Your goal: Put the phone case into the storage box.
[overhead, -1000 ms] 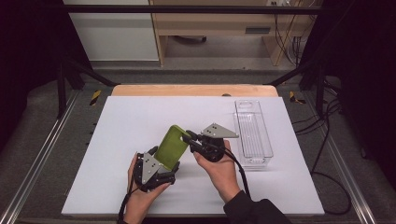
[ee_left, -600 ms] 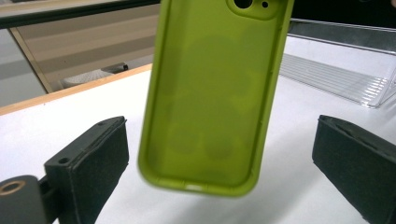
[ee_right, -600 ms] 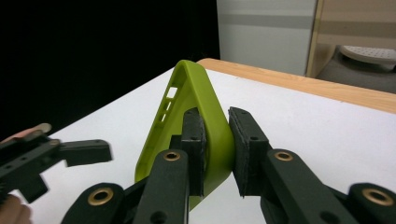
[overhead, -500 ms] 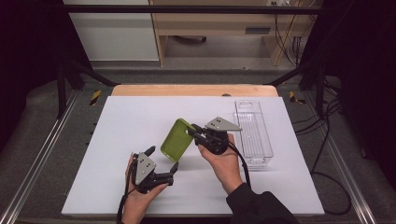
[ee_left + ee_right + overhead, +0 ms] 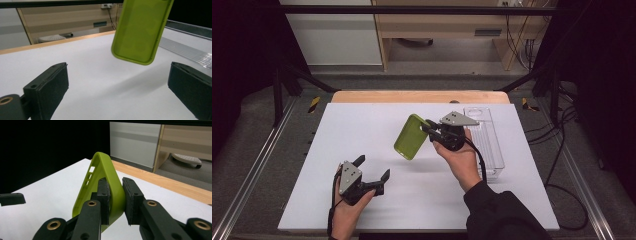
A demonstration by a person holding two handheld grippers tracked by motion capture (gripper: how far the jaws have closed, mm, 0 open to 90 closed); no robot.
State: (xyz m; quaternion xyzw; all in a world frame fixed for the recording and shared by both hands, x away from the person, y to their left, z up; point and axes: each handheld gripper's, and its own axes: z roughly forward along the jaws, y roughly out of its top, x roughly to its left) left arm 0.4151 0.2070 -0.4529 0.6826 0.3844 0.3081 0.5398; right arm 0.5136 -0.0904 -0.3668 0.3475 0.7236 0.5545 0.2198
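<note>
- High view: My right gripper (image 5: pixel 430 128) clamps one edge of the green case (image 5: pixel 411 136) and holds it clear of the white table (image 5: pixel 362 125), tilted, near the table's middle. My left gripper (image 5: pixel 372 169) sits nearer me and to the left, well apart from the case; its jaws have just been opening and stand wide with nothing between them. A clear tray (image 5: pixel 484 142) lies on the table to the right of my right hand.
- High view, step in hand: I judge this a hand-over just finished, with the case now carried by the right gripper alone. The next move probably calls for carrying it toward the tray, keeping the grip firm on the thin edge, since the case could pivot in the jaws.
- Left gripper view: The case (image 5: pixel 141 30) hangs above the table ahead of my spread jaws, touching neither. Its hollow inner face is toward me: a shallow shell with rounded corners and a raised lip, glossy lime green.
- Right gripper view: My jaws are clenched on the case (image 5: pixel 100 182) at a corner, wall pinched between the pads. Small cut-outs run along its side wall.
</note>
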